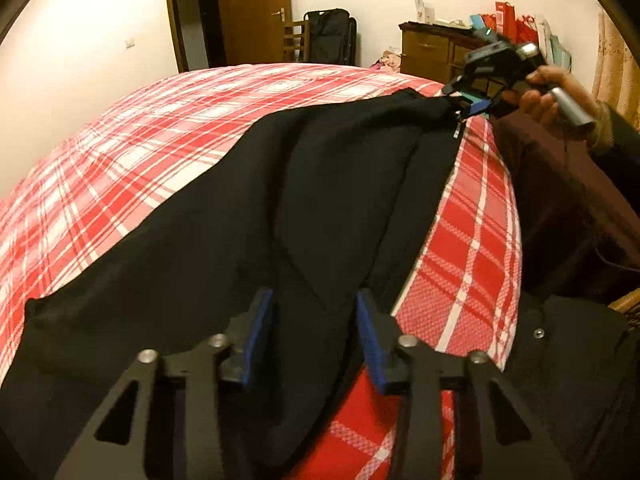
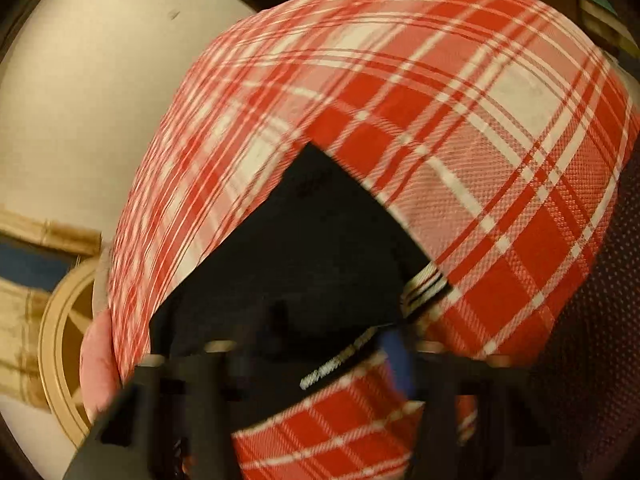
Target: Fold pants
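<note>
Fingers (image 1: 256, 332) of both grippers (left gaping, right pinching a corner) stretch the pants (image 1: 248, 216) flat on the bed (image 1: 132, 128) for folding.

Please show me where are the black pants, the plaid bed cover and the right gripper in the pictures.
black pants (image 1: 340, 200): left wrist view, on the middle of the cloth.
plaid bed cover (image 1: 160, 120): left wrist view, on a bare part.
right gripper (image 1: 466, 106): left wrist view, between its fingertips at the pants' far end.
</note>
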The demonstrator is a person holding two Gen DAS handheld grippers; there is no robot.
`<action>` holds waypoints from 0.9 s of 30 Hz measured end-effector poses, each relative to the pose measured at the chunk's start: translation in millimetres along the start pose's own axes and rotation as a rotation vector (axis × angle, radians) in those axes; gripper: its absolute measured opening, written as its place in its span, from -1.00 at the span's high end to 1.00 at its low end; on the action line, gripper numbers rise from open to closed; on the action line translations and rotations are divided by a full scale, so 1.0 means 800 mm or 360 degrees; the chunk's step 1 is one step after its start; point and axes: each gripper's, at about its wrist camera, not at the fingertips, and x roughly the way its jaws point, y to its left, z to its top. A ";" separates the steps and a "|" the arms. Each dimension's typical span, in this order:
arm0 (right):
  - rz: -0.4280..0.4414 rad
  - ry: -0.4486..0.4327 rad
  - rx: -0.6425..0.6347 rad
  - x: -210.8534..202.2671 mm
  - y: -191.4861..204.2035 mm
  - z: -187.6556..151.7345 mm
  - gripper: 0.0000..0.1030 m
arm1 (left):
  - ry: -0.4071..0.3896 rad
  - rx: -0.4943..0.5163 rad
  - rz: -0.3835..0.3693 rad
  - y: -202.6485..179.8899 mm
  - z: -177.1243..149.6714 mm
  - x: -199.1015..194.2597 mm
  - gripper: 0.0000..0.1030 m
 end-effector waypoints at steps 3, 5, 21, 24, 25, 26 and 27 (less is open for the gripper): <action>-0.0054 -0.0069 -0.0095 0.003 0.020 0.015 0.82 | 0.0015 -0.0001 -0.0015 0.001 -0.001 0.003 0.79; -0.0038 -0.0146 -0.0209 -0.009 0.049 0.024 0.84 | 0.0009 -0.0014 -0.0031 0.002 0.001 0.002 0.82; -0.0004 -0.0168 -0.0236 0.001 -0.030 0.009 0.85 | -0.0003 0.0109 0.0029 -0.014 0.001 0.009 0.31; -0.0017 -0.0194 -0.0269 0.002 -0.025 0.008 0.85 | 0.0014 0.0187 0.0166 -0.020 0.004 0.012 -0.25; -0.0007 -0.0203 -0.0273 -0.001 -0.024 0.009 0.85 | 0.0009 0.0213 0.0192 -0.021 0.004 0.010 -0.26; 0.0000 -0.0219 -0.0265 -0.005 -0.025 0.011 0.85 | 0.0014 0.0231 0.0192 -0.019 0.003 0.007 -0.26; 0.0012 -0.0228 -0.0254 -0.010 -0.027 0.014 0.85 | 0.0025 0.0230 0.0188 -0.016 0.003 0.004 -0.26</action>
